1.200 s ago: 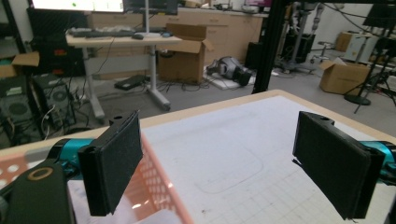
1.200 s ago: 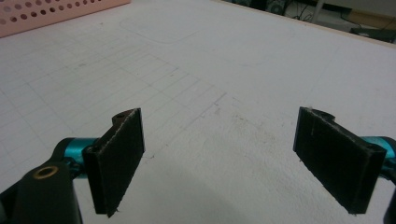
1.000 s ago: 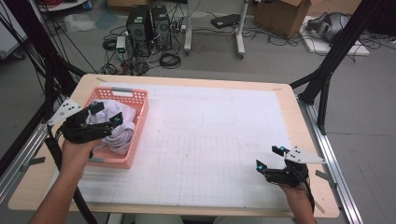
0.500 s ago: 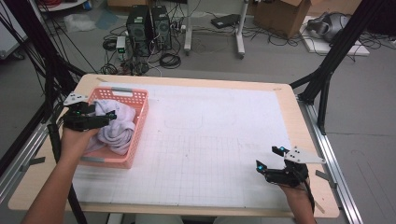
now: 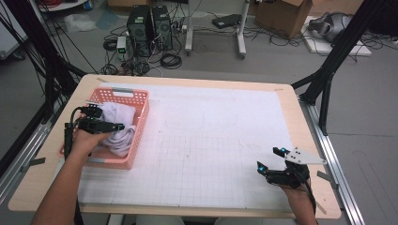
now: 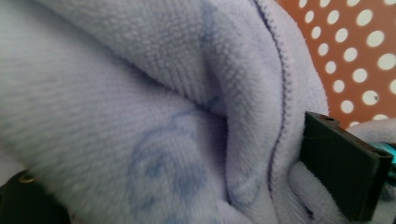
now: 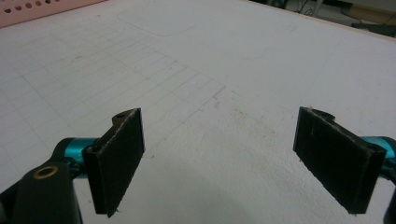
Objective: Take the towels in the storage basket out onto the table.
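Workshop floor with computer towers (image 5: 150, 28), loose cables and a cardboard box (image 5: 286, 14) is recorded behind a wooden table (image 5: 197, 79) covered by a white gridded mat (image 5: 211, 140).

Item 1, left: pink perforated basket (image 5: 136, 126), holding a pale lilac towel (image 5: 119, 129). The left gripper (image 5: 101, 125) is sunk into the basket from the person's side. In the left gripper view the towel (image 6: 140, 102) is bunched between the jaws, one black pad (image 6: 343, 165) lying against a stitched hem at the right, the opposite jaw mostly buried in pile at lower left. The jaws are judged to be pinching a thick fold of the cloth, though how tightly cannot be told.

Risks noted: only a loose fold may be caught, so the towel could slip out on lifting; trailing cloth could snag the basket rim and drag or tip the light basket; the hem, lying just inside the right pad, could slide free.

Item 2, right: right gripper (image 5: 274, 169), held low over the mat near the table's near edge, well apart from the basket. Its jaws are spread wide with nothing but bare mat (image 7: 224, 93) between them.

Markings: faint blue printed shapes are seen on the towel between the jaws, not legible. No brand, label or writing can be read elsewhere.
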The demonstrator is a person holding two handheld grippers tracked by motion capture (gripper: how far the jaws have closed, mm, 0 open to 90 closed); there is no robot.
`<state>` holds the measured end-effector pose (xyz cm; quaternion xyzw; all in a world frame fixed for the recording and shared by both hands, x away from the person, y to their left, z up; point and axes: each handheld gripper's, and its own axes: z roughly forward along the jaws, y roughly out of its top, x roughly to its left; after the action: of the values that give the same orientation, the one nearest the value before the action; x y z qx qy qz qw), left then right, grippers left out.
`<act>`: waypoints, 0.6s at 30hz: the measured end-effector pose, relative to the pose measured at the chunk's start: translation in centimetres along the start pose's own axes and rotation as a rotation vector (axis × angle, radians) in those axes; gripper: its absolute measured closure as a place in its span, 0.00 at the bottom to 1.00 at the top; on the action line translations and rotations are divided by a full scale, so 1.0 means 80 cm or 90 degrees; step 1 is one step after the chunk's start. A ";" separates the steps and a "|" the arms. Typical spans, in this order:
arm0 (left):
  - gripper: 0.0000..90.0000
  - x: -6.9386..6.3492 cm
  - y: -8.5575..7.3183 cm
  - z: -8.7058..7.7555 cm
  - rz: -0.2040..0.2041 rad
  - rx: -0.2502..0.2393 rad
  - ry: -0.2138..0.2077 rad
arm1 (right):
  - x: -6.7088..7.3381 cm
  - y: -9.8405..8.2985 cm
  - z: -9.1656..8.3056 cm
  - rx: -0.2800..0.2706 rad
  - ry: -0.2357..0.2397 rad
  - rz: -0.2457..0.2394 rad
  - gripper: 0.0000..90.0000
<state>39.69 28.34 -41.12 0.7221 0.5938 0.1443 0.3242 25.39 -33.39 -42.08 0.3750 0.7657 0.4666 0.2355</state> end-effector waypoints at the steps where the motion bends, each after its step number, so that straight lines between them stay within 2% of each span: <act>1: 0.13 0.000 0.000 0.002 -0.001 0.000 0.001 | 0.000 0.000 0.000 -0.001 0.000 0.001 0.17; 6: 0.10 -0.001 -0.001 0.010 0.004 0.012 0.012 | -0.001 -0.001 -0.001 0.001 0.000 -0.002 0.17; 12: 0.10 -0.006 -0.001 0.020 0.026 0.026 0.036 | 0.000 -0.001 0.000 0.007 0.001 -0.003 0.17; 16: 0.22 -0.008 -0.001 0.020 0.053 0.032 0.047 | 0.000 -0.001 0.000 0.008 0.000 0.001 0.17; 18: 0.33 -0.009 0.000 0.019 0.054 0.033 0.044 | -0.001 -0.002 -0.002 0.007 -0.003 0.000 0.17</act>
<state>40.41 27.19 -42.12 0.7492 0.5773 0.1671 0.2783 25.30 -33.59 -42.13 0.3775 0.7675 0.4617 0.2350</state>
